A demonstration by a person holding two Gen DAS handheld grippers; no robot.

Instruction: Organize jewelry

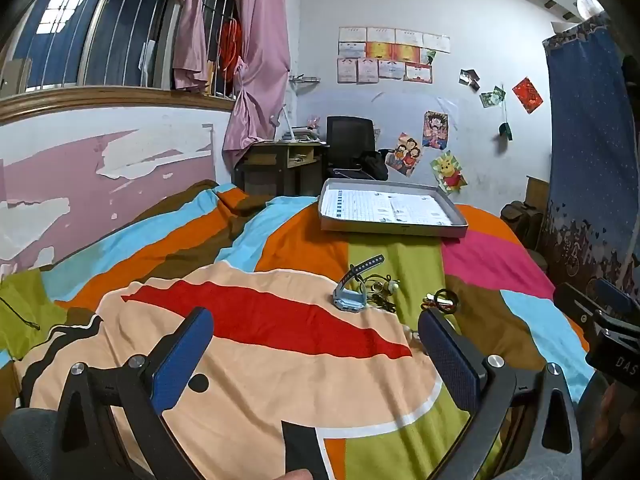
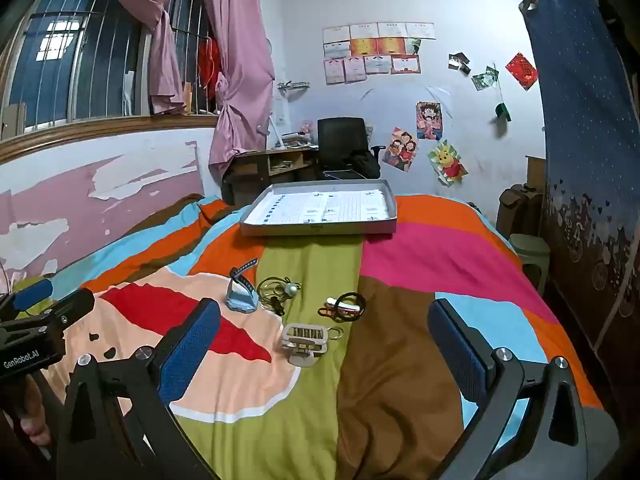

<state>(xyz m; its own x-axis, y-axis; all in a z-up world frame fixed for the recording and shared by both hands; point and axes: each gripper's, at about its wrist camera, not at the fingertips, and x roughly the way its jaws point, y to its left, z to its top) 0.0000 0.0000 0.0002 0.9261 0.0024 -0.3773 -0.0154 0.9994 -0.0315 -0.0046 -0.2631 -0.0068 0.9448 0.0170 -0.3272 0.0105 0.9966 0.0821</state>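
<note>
A light blue watch (image 1: 352, 288) (image 2: 242, 290) with a dark strap stands on the colourful bedspread (image 2: 400, 360). Beside it lies a yellowish ring keychain with a small white ball (image 2: 280, 290) (image 1: 382, 288). To the right lie black and red hair ties with a white clip (image 2: 344, 305) (image 1: 442, 301). A beige hair claw (image 2: 306, 342) lies nearest me. A shallow grey box lid (image 2: 320, 229) (image 1: 394, 229) lined with printed paper sits behind them. My left gripper (image 1: 316, 344) and right gripper (image 2: 324, 340) are both open and empty, short of the items.
The bed runs along a peeling pink wall (image 1: 80, 176) on the left. A desk (image 2: 272, 164) and black chair (image 2: 344, 144) stand behind the bed. A blue curtain (image 2: 588, 120) and a green stool (image 2: 530, 248) are at the right.
</note>
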